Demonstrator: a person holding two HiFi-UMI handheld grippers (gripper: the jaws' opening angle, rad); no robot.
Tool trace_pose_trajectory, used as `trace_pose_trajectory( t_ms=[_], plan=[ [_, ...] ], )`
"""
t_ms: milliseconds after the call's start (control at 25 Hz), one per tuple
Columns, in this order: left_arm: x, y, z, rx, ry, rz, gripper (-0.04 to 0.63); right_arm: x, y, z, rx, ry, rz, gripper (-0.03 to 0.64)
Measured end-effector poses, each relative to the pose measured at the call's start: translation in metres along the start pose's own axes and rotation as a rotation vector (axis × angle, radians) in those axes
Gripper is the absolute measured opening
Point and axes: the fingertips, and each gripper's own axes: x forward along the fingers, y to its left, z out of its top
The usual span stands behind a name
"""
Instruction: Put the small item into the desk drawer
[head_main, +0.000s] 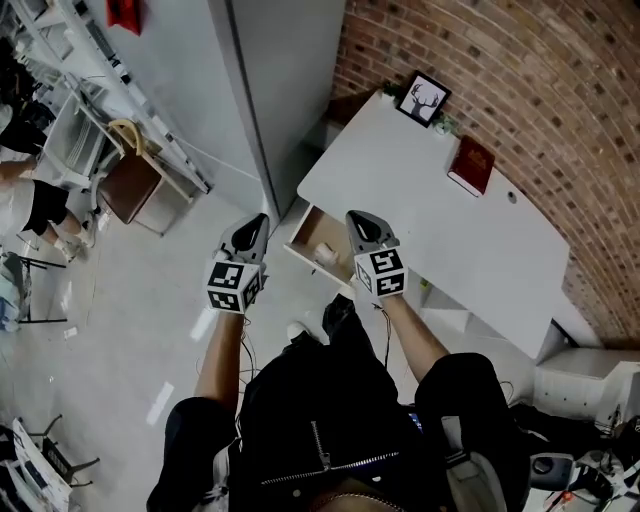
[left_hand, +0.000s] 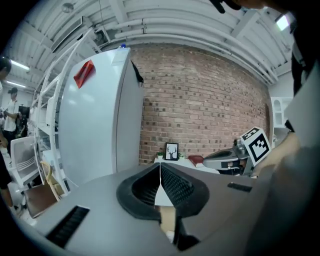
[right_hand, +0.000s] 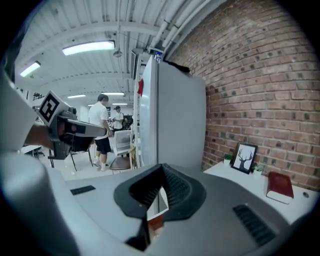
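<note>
At a white counter (head_main: 440, 220) set against a brick wall (head_main: 520, 90), a person stands with a claw in each hand above an open drawer (head_main: 306, 232). A picture frame (head_main: 423, 98) and a red book (head_main: 471, 165) sit on the counter's far side, well apart from the work.

Both the left claw (head_main: 255, 228) and the right claw (head_main: 360, 225) are closed tight. Their ribbed pads meet in each claw's own view, and nothing is gripped in either.

The small item (head_main: 325, 254) appears to lie inside the drawer, near its pulled-out end. It shows as a pale speck, too small to identify.

On that evidence the placing looks done. What seems left is to push the drawer shut, though this is a reading of the scene, not a certainty.

The drawer slides out from the counter's end toward the person, so its travel runs roughly along the line in which both claws point. The right claw is the nearer one. From the head view its tip sits just beside the drawer, with the item just below and to its left. The left claw hangs over bare floor, clear of the drawer on its other side.

How high either claw rides above the drawer cannot be judged from this steep downward angle.
</note>
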Motion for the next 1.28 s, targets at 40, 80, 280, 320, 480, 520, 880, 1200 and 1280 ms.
trace_pose_trajectory(
  t_ms=[40,80,280,320,480,520,880,1200,1280],
  plan=[
    [-0.002,0.001,0.007,0.005,-0.015,-0.001,0.021,-0.004,0.001,0.010,-0.004,-0.022,-0.005,0.005],
    [-0.005,0.002,0.013,0.009,-0.028,-0.001,0.021,-0.008,0.003,0.020,-0.006,-0.042,-0.009,0.005],
    [-0.013,0.005,0.038,0.024,-0.079,0.005,0.021,-0.024,0.010,0.065,-0.053,-0.131,-0.022,0.005],
    [-0.015,0.003,0.039,0.023,-0.085,0.006,0.021,-0.027,0.012,0.070,-0.062,-0.142,-0.023,0.005],
    [-0.019,-0.001,0.039,0.019,-0.093,0.001,0.021,-0.036,0.013,0.077,-0.054,-0.164,-0.032,0.005],
    [-0.020,-0.001,0.038,0.020,-0.092,-0.002,0.021,-0.037,0.013,0.078,-0.050,-0.166,-0.036,0.005],
    [-0.031,0.000,0.035,0.027,-0.094,-0.003,0.021,-0.046,0.010,0.071,-0.043,-0.163,-0.063,0.005],
    [-0.033,-0.002,0.030,0.026,-0.092,-0.005,0.021,-0.051,0.009,0.067,-0.034,-0.169,-0.070,0.005],
    [-0.033,-0.002,0.029,0.023,-0.092,-0.005,0.021,-0.051,0.010,0.067,-0.039,-0.169,-0.071,0.005]
  ],
)
